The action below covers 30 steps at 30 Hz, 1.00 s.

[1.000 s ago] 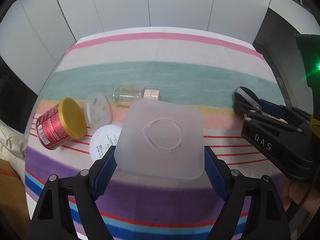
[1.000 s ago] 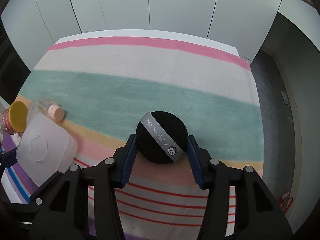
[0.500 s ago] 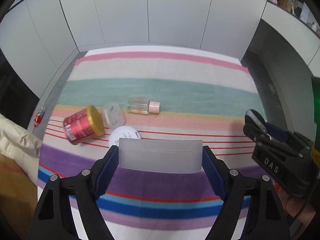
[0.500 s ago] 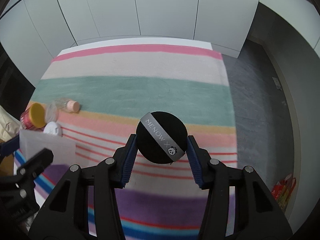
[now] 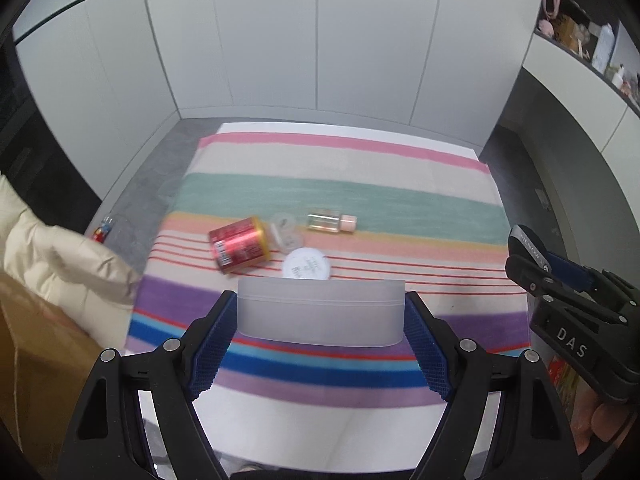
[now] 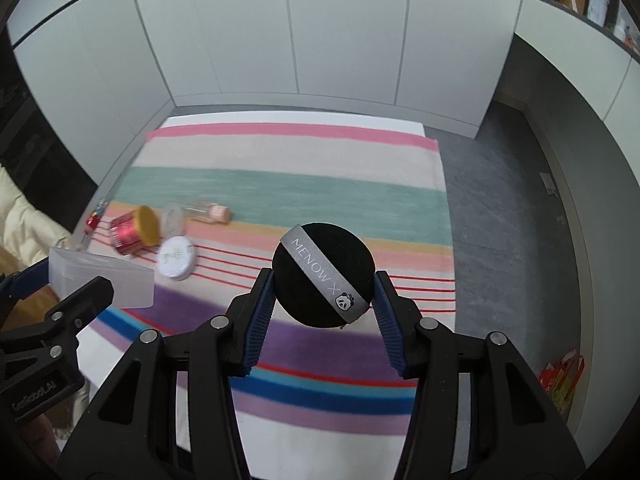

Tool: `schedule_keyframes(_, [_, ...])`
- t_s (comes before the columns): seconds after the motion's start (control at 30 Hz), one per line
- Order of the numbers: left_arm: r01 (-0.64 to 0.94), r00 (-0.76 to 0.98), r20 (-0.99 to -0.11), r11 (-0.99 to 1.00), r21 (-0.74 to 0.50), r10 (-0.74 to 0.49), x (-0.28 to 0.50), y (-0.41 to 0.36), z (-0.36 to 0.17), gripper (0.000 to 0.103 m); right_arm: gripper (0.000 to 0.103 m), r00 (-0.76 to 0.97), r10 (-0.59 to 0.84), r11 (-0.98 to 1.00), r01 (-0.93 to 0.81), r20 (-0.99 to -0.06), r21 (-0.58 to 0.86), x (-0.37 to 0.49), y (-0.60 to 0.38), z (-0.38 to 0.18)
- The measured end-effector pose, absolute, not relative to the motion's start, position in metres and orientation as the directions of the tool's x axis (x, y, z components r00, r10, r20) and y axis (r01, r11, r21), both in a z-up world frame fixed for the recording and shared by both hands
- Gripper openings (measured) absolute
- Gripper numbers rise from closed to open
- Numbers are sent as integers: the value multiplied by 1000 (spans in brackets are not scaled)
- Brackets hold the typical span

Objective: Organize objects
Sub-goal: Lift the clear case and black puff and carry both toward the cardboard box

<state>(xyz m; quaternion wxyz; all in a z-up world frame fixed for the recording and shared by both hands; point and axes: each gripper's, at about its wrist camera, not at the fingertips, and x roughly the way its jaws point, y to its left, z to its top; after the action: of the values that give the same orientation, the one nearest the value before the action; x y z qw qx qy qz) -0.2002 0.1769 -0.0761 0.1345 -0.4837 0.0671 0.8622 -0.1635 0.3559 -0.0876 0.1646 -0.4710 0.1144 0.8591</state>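
Note:
My left gripper (image 5: pixel 320 320) is shut on a frosted plastic box (image 5: pixel 320 310), held level high above the striped cloth (image 5: pixel 340 192); the box also shows in the right wrist view (image 6: pixel 102 278). My right gripper (image 6: pixel 324 280) is shut on a black powder puff (image 6: pixel 324 274) with a grey MENOW ribbon, also raised; it shows at the right edge of the left wrist view (image 5: pixel 532 252). On the cloth lie a red can with a gold lid (image 5: pixel 240 245), a clear lid (image 5: pixel 285 230), a small clear bottle with a pink cap (image 5: pixel 330 221) and a white round compact (image 5: pixel 306 266).
A cream padded jacket (image 5: pixel 60 264) over a brown box (image 5: pixel 36 360) lies left of the cloth. A small red item (image 5: pixel 102 229) is on the grey floor at left. White cabinet doors stand behind. A red bag (image 6: pixel 560 380) sits on the floor at right.
Both grippers have risen and drawn back from the cloth with their objects. The frosted box turned from tilted face-on to level. The items on the cloth have not moved.

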Motion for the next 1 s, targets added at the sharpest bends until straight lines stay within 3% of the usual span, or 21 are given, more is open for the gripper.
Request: schedule_keyframes(1.0, [-12,-641,-763,-996,-91,78,-142,-34,-9,82,51,-652,-6,-999,-27,-758,31,-179,167,-7])
